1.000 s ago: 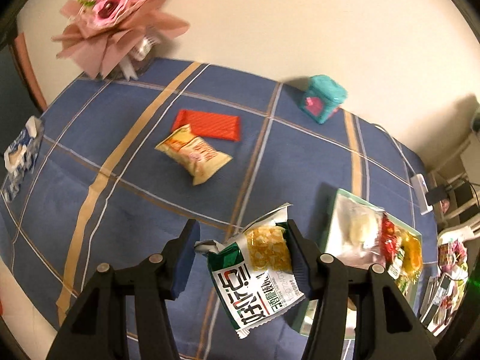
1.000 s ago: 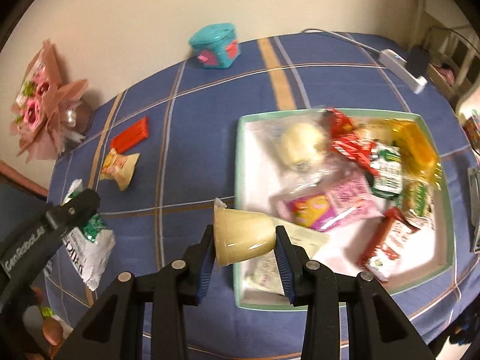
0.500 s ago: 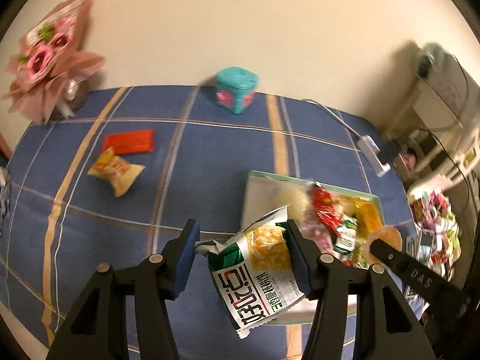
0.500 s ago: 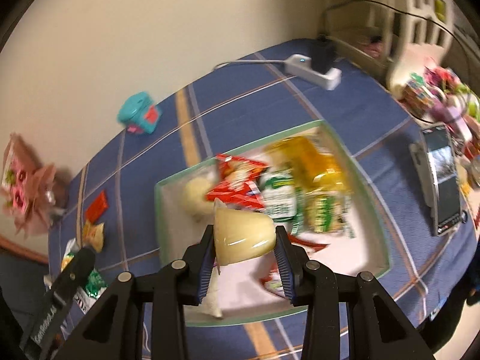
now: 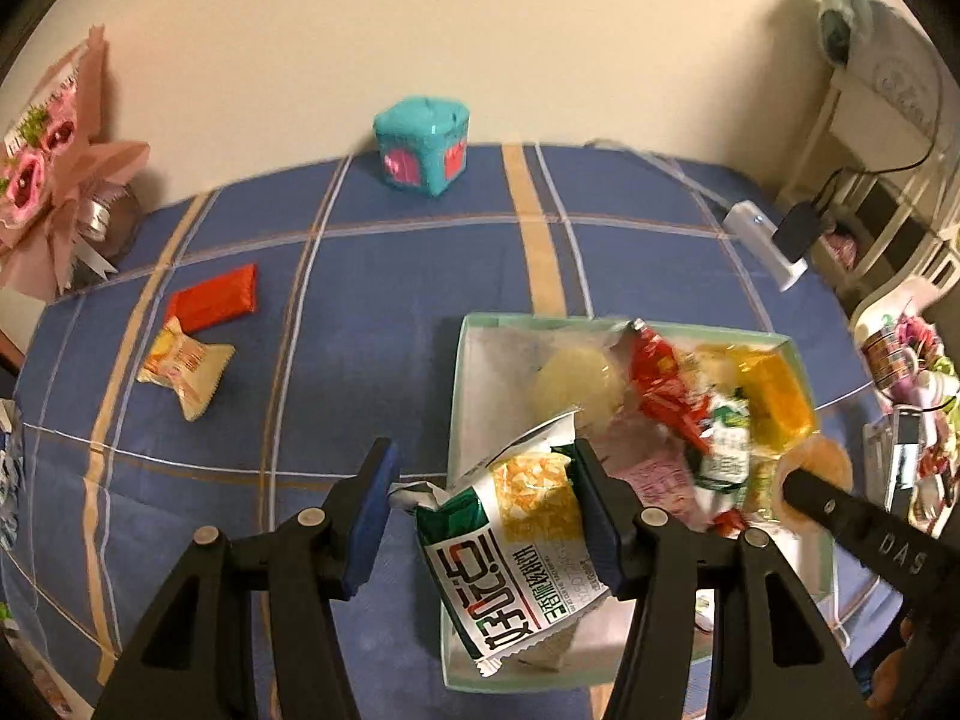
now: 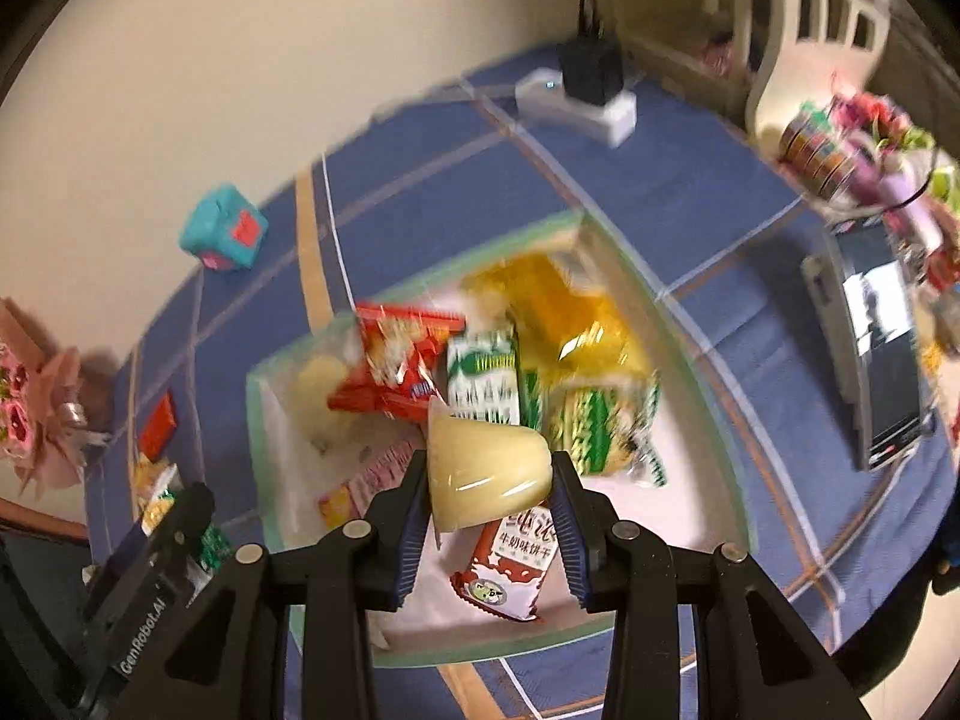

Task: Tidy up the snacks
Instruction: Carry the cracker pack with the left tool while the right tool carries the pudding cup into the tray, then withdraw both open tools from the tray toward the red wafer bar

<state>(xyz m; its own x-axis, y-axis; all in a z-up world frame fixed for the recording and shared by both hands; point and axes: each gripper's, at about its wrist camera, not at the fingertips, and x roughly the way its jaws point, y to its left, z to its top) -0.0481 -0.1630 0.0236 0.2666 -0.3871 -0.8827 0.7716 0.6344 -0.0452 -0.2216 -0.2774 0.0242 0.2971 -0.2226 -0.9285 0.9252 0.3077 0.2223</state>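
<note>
My left gripper [image 5: 483, 480] is shut on a green and white snack packet [image 5: 522, 558] and holds it above the near left corner of the pale green tray [image 5: 459, 372]. My right gripper [image 6: 489, 474] is shut on a pale yellow jelly cup [image 6: 486, 468], hanging over the near part of the tray [image 6: 261, 420]. Several wrapped snacks fill that tray. In the left wrist view the right gripper's finger [image 5: 852, 522] and the cup [image 5: 816, 468] show at the tray's right side. A red packet [image 5: 213, 297] and a yellow snack bag [image 5: 183, 369] lie on the blue cloth, far left.
A teal cube box [image 5: 423, 144] stands by the wall. At the far left is a pink bouquet [image 5: 48, 180]. A white power strip [image 5: 762, 234] with a black plug lies at the back right. A phone [image 6: 882, 354] rests right of the tray.
Both grippers have swung right with their snacks still held. The tray, earlier off to the side, now lies under both of them.
</note>
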